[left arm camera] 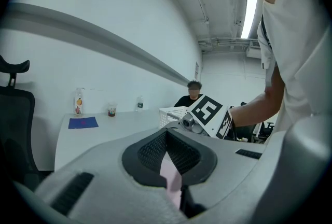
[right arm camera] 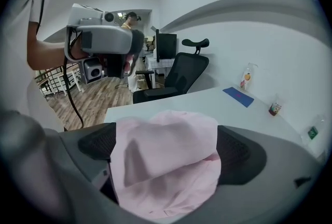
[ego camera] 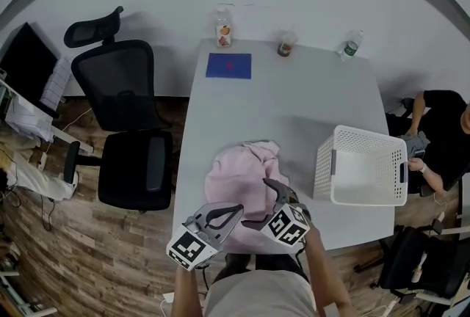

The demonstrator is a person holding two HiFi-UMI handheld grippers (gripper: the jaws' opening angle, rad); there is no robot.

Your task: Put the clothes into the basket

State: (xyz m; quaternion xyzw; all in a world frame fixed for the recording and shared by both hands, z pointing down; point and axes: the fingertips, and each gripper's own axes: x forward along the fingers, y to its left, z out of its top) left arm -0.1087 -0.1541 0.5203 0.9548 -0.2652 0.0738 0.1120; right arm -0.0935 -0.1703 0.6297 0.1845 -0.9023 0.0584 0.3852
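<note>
Because the pink garment [ego camera: 239,177] lies in a loose heap at the near edge of the white table [ego camera: 294,99], right in front of the person, both tools work on it from that side. The left gripper [left arm camera: 167,140] has its jaws drawn together on a thin fold of the pink cloth. That pinch looks meant to keep one part of the garment in hand. The right gripper [right arm camera: 167,145] stands with its jaws spread wide, and a thick bunch of the same cloth bulges between the two dark pads [right arm camera: 239,154] without looking squeezed. I judge it is placed to take a fuller bite, not to carry yet.

The white perforated basket [ego camera: 324,165] sits on the table just to the right of the garment, apart from it, with its open top facing up. A short lift sideways should be enough, and nothing lies in it that I can see.

Along the far edge stand a clear bottle [ego camera: 223,31] with an orange picture on its label, a cup [ego camera: 285,44] and a green-labelled water bottle [ego camera: 351,45], with a blue mat [ego camera: 228,65] nearby, all well clear of the work. Their print is too small to read. The only clear graphics are the black-and-white square markers on the grippers' cubes, which carry no words.
</note>
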